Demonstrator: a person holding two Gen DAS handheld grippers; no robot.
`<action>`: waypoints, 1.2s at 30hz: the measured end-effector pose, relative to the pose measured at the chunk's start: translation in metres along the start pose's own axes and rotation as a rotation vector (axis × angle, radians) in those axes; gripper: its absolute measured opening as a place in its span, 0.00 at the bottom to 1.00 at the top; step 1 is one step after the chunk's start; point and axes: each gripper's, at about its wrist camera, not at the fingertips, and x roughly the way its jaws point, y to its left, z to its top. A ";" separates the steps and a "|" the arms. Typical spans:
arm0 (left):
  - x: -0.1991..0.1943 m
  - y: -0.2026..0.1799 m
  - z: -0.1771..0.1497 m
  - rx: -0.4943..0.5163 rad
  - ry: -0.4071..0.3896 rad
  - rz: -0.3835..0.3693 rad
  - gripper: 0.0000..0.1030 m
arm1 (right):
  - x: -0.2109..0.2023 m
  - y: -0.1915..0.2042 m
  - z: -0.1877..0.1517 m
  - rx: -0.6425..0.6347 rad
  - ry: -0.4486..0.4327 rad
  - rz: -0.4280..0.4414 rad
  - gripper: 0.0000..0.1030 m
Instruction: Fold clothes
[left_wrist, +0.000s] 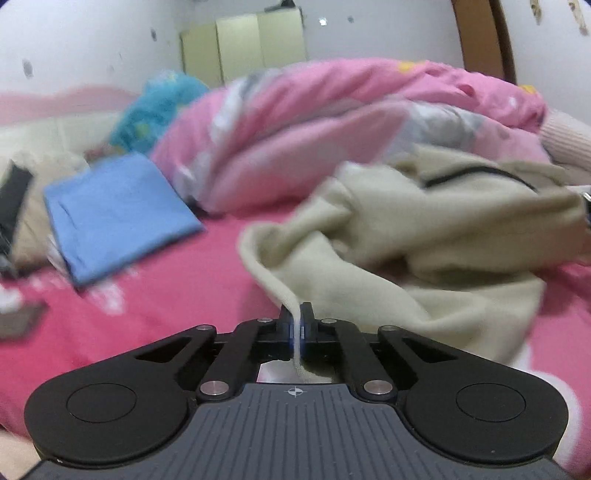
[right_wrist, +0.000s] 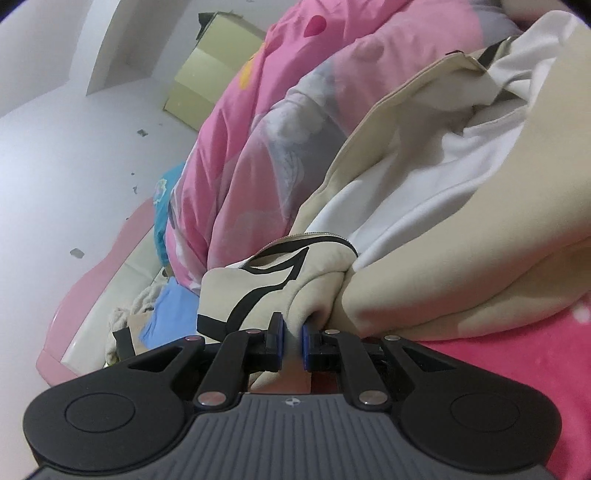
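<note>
Beige hoodie (left_wrist: 424, 251), soft and thick with a black pattern on it, lies bunched up on the pink bed (left_wrist: 166, 295), just in front of the big pink quilt (left_wrist: 332, 122). It is not folded: it sits in lumps, and its white inside shows in the right wrist view.

The left gripper (left_wrist: 296, 314) is closed tight on a thin edge of the hoodie, and that edge runs up from the pinch like a ribbon. The right gripper (right_wrist: 291, 325) is squeezing a fat roll of the same hoodie near the black pattern (its fingers stay a little apart because the cloth between them is so thick).

A blue cloth (left_wrist: 118, 218) lies flat and neat on the bed, off to the left of the hoodie, and looks like it is already folded. Past it lies another pale pile, too blurry to name.

The step in hand looks like getting hold of the hoodie to sort it out. With both grippers holding it, the next move likely calls for pulling the two held spots apart so the cloth opens up and can be laid flat in front of the quilt. The left hold is on a very thin bit, so a hard tug could make it slip out.
</note>
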 end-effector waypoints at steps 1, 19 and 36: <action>0.000 0.007 0.006 0.018 -0.018 0.027 0.01 | 0.000 0.000 0.000 -0.002 0.002 -0.004 0.11; 0.045 0.118 0.025 -0.291 0.175 0.119 0.53 | 0.014 0.001 -0.003 -0.015 0.107 -0.103 0.63; 0.022 0.057 -0.024 -0.290 0.363 -0.150 1.00 | 0.002 0.051 -0.024 -0.301 0.059 -0.317 1.00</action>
